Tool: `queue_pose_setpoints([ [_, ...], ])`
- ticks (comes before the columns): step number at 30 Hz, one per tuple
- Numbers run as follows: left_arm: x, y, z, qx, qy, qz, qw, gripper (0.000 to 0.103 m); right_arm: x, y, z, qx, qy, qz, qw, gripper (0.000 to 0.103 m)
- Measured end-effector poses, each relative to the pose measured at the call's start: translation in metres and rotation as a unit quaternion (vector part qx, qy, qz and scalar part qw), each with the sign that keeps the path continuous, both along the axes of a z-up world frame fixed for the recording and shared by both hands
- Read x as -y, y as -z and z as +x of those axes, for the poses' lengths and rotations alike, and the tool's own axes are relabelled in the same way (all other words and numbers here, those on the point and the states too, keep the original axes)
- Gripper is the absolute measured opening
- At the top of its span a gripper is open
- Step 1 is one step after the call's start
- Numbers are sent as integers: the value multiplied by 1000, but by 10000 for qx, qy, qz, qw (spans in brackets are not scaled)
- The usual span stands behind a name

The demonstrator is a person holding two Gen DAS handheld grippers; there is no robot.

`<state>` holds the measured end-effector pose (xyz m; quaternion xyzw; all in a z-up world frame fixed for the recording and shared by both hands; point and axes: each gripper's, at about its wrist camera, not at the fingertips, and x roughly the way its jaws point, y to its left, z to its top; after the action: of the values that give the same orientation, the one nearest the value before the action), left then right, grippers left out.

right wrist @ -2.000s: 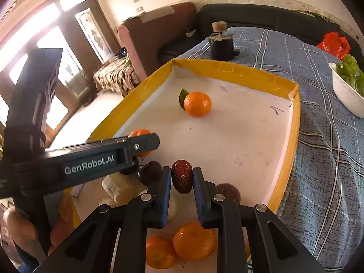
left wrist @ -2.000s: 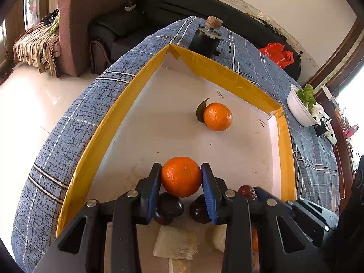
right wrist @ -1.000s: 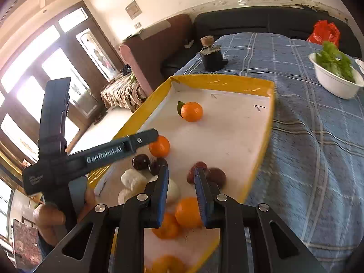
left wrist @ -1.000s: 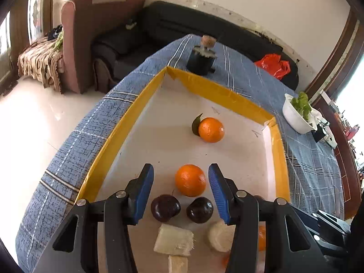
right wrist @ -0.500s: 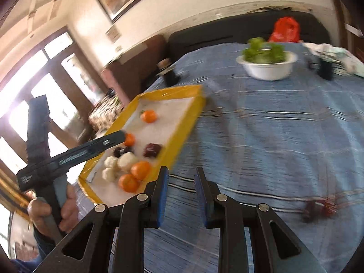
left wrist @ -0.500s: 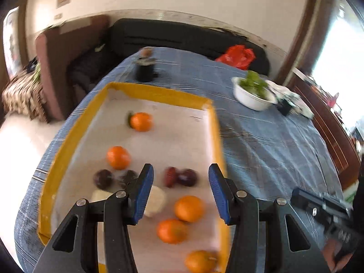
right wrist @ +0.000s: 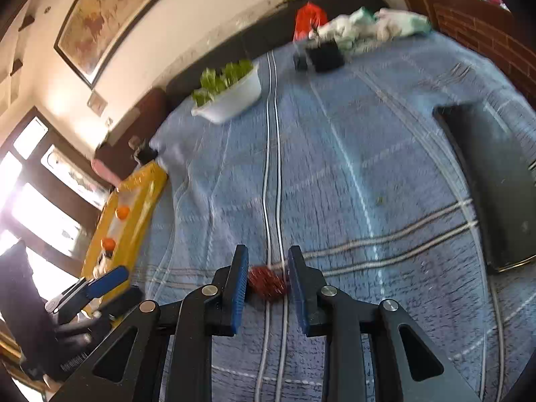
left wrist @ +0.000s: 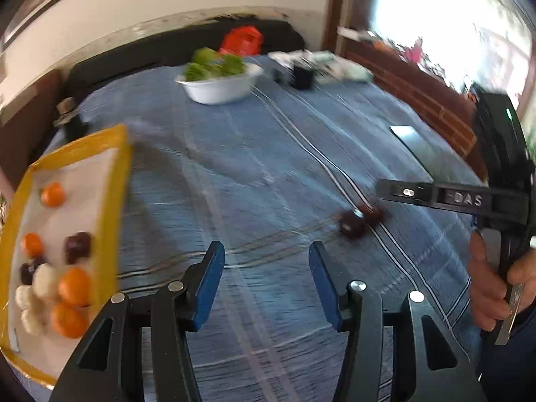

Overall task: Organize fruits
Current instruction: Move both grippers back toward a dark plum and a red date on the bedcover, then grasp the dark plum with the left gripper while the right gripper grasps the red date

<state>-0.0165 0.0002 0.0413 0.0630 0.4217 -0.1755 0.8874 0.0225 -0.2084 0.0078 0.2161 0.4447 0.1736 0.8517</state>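
In the left wrist view the yellow-rimmed tray (left wrist: 122,201) lies far left, holding several oranges (left wrist: 74,286), dark fruits (left wrist: 77,246) and white pieces (left wrist: 45,281). My left gripper (left wrist: 266,281) hangs open over bare blue cloth, nothing between its pads. Two dark red fruits (left wrist: 351,226) lie on the cloth to its right, under the tip of my right gripper (left wrist: 380,191), which a hand holds. In the right wrist view my right gripper (right wrist: 267,268) has its jaws a narrow gap apart, and a red date (right wrist: 268,284) lies on the cloth right between the tips. The picture is blurred.
A white bowl of greens (left wrist: 219,87) stands at the back of the table, with a small black object (left wrist: 303,75) and a red bag (left wrist: 243,38) near it. A dark flat slab (right wrist: 495,181) lies on the cloth at the right. A black jar (left wrist: 68,117) stands behind the tray.
Both grippers let go of their fruit in the tray and swung right, out over the blue cloth. The tray slid to the far left of both views. The right tips now frame a date.
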Motion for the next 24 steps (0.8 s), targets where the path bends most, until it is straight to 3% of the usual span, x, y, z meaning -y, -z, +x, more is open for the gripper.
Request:
queue_pose_setpoints([
  [7,8,12,10,-172,29,-65,9998,51,-13,8,3,-157,-340,-233,9990,28],
  [14,1,12,14,-278,-28,-150,9995,51,-26,3,-1,45,-617,-361,9974,28],
  [19,4,9,11,-223,37,-122,9997,51,-7,16,7,-405,-417,345,9977,28],
  [24,6,7,11,-227,34,-91,9997,52,-3,16,4,-480,-403,624,9961,23],
])
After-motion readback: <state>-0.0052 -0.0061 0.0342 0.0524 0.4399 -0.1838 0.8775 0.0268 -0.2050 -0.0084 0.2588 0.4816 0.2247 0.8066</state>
